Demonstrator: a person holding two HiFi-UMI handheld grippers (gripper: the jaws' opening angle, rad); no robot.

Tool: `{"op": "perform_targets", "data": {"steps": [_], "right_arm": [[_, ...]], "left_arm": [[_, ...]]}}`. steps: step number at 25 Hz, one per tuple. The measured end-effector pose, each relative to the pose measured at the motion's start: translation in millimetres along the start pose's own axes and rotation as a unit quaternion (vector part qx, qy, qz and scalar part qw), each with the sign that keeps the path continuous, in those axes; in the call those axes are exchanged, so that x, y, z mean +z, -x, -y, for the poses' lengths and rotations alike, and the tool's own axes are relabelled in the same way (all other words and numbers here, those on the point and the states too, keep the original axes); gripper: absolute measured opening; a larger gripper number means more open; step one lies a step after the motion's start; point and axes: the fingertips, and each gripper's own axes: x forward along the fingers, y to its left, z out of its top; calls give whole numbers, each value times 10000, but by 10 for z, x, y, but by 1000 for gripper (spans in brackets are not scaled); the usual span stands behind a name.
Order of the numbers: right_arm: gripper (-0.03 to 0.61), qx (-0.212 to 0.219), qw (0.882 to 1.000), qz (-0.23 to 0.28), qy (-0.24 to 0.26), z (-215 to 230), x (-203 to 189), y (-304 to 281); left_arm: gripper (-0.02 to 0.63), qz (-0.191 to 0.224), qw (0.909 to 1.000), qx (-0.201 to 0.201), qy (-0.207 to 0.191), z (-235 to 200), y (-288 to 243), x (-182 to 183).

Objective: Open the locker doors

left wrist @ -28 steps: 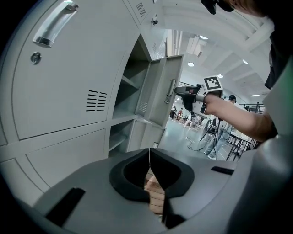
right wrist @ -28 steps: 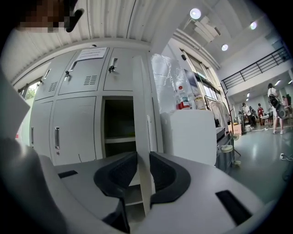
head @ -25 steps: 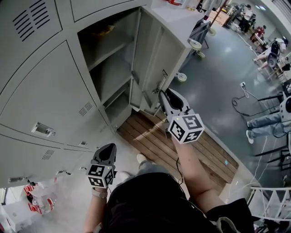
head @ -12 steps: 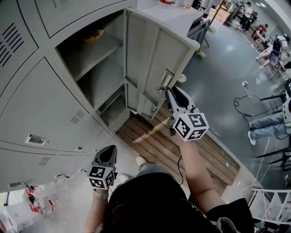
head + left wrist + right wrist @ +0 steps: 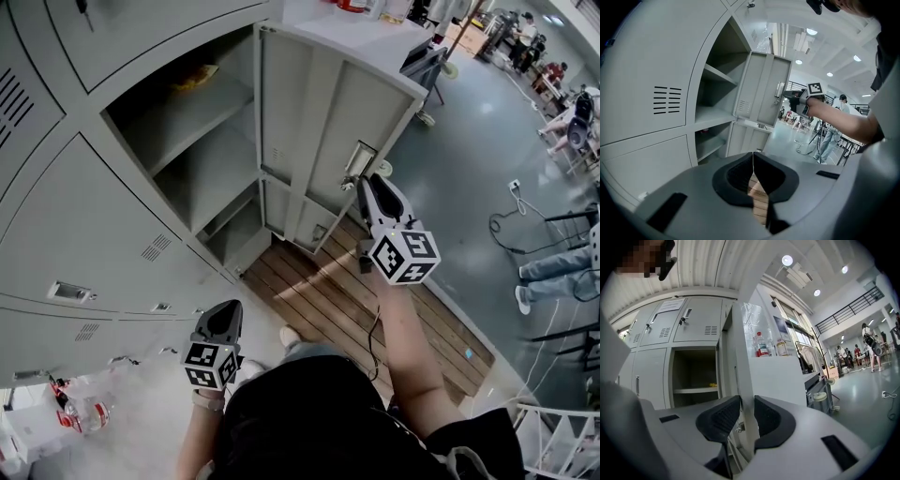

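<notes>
The grey locker door [image 5: 319,122] stands swung out from its open compartment [image 5: 202,155], whose shelves hold a small yellow thing [image 5: 195,75]. My right gripper [image 5: 364,180] is shut on the door's free edge, just below the latch plate [image 5: 361,157]. In the right gripper view the door edge [image 5: 743,357] runs up between both pads of that gripper [image 5: 746,416]. My left gripper [image 5: 225,314] hangs low by my side, shut and empty; its jaws [image 5: 753,161] meet in a thin line. The door [image 5: 764,89] also shows in the left gripper view.
Closed locker doors [image 5: 94,234] fill the left side. A wooden slat platform [image 5: 319,291] lies under the open door. Bottles [image 5: 761,345] stand on top of the lockers. A wheeled cart [image 5: 427,66] and seated people are at the right.
The door has swung wider, to the right, with my right gripper moving right and slightly up along with it. The left gripper has stayed put.
</notes>
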Motion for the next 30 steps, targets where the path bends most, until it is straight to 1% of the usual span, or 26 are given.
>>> {"op": "perform_targets", "data": {"steps": [9,15,18,22,26,30], "right_arm": [[118,30,10000,-16,-4,98,5,-48],[118,58,10000,-7,31,-28,-28,106],[118,191,9998,-43,91,-229,-77,195],[118,525,9983,-218,114,-617,-234,321],[117,1010,9933,-546,136,-1108,-527,410],[102,1547,9839,-888,76,-1635,-852,490]], "left_arm": [[20,13,9999,105,35,42,-48,34],[20,19,9999,121,-8,45,42,16],[20,56,9999,159,-9,26,142,-9],[20,148,9994,302,20,-40,327,-26],[20,314,9985,444,91,-108,560,-4],[20,486,9964,680,121,-208,839,15]]}}
